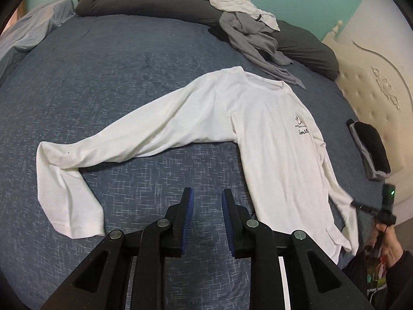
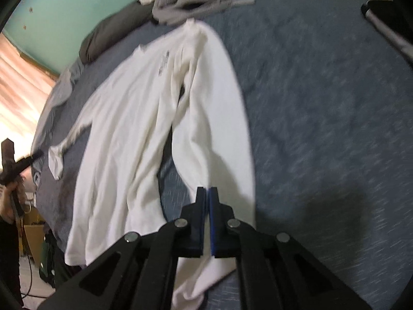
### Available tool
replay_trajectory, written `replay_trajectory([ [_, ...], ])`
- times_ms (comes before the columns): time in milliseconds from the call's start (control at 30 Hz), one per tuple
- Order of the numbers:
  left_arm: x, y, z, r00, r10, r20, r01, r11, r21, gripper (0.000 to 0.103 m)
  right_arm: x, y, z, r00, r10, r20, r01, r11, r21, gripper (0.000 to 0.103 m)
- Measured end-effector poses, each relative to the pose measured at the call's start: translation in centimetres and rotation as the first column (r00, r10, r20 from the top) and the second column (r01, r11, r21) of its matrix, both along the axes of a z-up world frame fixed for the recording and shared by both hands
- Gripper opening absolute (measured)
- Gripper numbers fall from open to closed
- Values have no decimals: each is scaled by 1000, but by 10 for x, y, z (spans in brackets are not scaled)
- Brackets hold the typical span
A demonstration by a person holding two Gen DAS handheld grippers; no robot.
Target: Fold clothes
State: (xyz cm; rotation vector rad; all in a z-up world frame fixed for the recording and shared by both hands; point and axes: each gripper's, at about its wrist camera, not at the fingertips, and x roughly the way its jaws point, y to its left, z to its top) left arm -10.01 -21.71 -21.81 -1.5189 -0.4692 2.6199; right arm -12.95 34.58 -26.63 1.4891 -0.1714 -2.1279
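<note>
**Shirt spread out, first fold only starting**

A white long-sleeved shirt [image 1: 271, 139] lies face up on the blue bed [image 1: 116, 59]; no fold is made yet, so nearly all the work is left; the right gripper [image 2: 207, 193] is pinched closed on the sleeve [image 2: 214, 139] on its side, likely to bring it across the body; the left gripper [image 1: 206, 196] hangs empty, jaws slightly apart, over bare bedding between the other sleeve [image 1: 72, 180] and the hem; a heap of grey clothes [image 1: 253, 36] waits near the pillows.
</note>
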Motion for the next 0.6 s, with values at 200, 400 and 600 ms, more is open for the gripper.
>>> replay_trajectory([
  [200,-4,10,-6,1000,-5,23,5,1000,1,25,-39,31,52,993,-66,-98,66,998,-5,2],
  [400,-7,19,-8,999,-10,43,10,1000,-13,25,-87,61,98,971,-128,-202,135,991,20,2],
  [600,-12,25,-10,998,-6,70,7,1000,-21,26,-137,73,127,949,-180,-258,200,978,52,2],
])
